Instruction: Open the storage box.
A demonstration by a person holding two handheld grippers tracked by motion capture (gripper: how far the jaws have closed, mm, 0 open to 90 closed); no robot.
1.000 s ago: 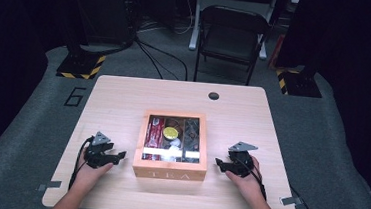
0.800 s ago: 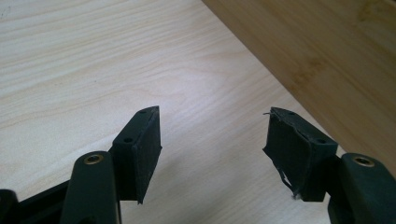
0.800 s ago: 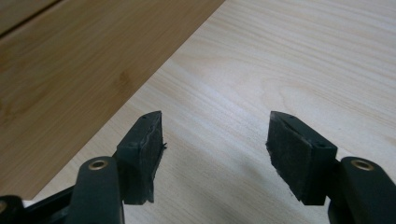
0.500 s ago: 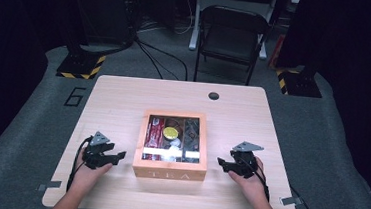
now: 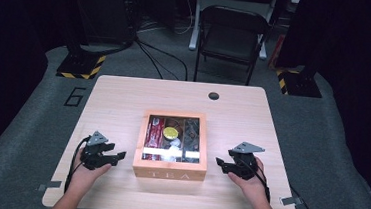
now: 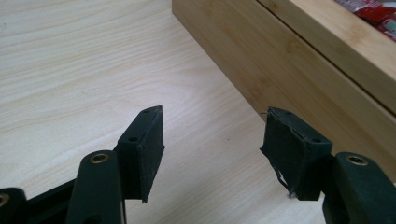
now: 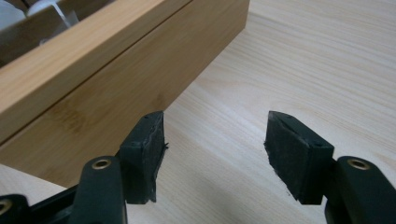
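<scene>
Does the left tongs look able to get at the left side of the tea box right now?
Probably yes: the left tongs sits open beside the tea box, with bare table between them.

a recording studio or lab space, not a home. a single light wooden table (image 5: pixel 123 99) stands on grey carpet (image 5: pixel 31 122) in the middle of the frame, ringed by black curtains (image 5: pixel 356 73). stand bases with yellow-black hazard tape (image 5: pixel 80 66) sit at upper left and upper right, cables (image 5: pixel 157 57) trail across the floor, and a black folding chair (image 5: pixel 231 38) stands at top centre. a "6" (image 5: pixel 75 97) marks the carpet.
</scene>
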